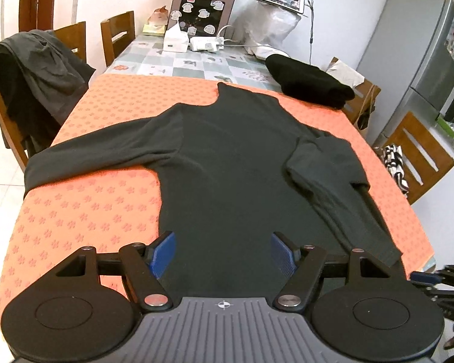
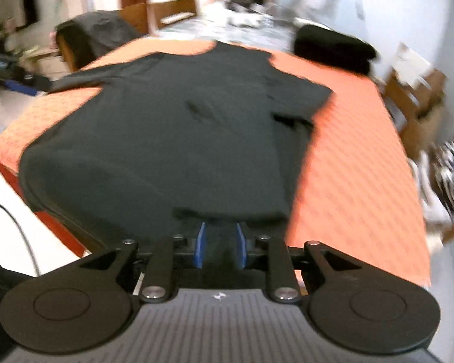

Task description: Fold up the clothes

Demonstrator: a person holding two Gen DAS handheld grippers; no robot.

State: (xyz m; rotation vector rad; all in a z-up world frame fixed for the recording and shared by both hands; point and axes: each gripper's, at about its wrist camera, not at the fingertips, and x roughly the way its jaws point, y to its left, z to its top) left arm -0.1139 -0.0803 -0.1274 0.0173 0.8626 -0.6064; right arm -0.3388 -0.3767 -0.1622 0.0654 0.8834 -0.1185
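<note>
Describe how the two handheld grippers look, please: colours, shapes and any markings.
Both are built alike. The left gripper and right gripper have blue ribbed fingertip pads on black jointed link bars with silver pivot bolts, two round black discs at the sides, and a grey ridged body between them bearing a small crosshair mark.

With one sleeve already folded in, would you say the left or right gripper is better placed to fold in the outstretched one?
Probably the left. The outstretched sleeve lies on the left gripper's side, and its jaws are open and empty. The right gripper sits at the sweater's hem beside the folded sleeve.
</note>
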